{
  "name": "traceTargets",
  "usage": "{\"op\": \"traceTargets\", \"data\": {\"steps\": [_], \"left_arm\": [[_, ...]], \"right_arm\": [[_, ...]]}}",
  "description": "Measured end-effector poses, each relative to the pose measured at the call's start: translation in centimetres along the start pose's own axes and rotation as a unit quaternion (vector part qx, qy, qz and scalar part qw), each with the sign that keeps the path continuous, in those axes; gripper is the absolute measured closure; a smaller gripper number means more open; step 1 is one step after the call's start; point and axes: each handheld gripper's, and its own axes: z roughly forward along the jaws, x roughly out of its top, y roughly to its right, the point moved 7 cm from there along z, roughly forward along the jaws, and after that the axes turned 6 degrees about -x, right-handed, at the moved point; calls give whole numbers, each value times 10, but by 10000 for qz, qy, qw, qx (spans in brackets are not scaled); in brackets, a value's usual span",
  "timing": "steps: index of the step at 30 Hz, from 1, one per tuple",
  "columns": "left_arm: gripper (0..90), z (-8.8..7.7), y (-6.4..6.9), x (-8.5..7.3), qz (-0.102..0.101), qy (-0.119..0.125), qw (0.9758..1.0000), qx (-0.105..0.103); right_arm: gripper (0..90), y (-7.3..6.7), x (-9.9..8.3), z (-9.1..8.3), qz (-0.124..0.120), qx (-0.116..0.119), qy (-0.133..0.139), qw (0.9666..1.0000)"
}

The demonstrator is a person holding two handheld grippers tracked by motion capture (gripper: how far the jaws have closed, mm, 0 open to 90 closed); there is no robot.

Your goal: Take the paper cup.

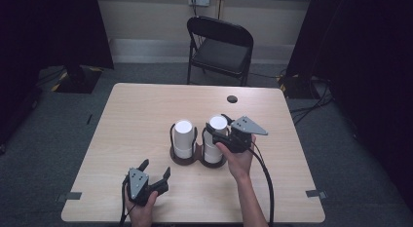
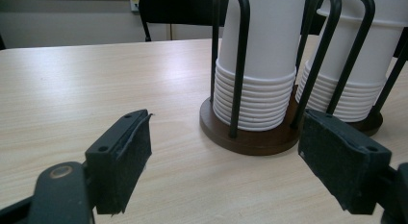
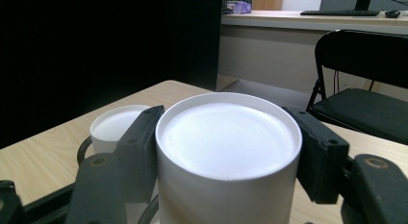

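Top cup point(image 3: 226, 152) of the right-hand stack point(image 1: 215, 139), upside down, base up, seated in the two-post wooden holder point(image 1: 197, 158) mid-table point(image 1: 146, 105). Right gripper point(image 1: 225, 134) has come at it from the person's side, jaws clamped on its wall either side. Long axis upright, so the way off looks straight up between the wire hoops. Left stack point(image 1: 183, 138) just beside, untouched. Left gripper point(image 1: 155, 172) sits nearer the table edge, jaws wide apart, holding nothing, well short of the holder.
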Motion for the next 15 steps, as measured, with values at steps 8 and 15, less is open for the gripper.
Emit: {"op": "traceTargets", "data": {"steps": [8,15], "left_arm": [[189,0,0,0,26,-11,10000,2],[190,0,0,0,13,-20,10000,-15]], "right_arm": [[346,0,5,0,-6,9,15,10000],[346,1,10,-1,-7,18,72,10000]]}}
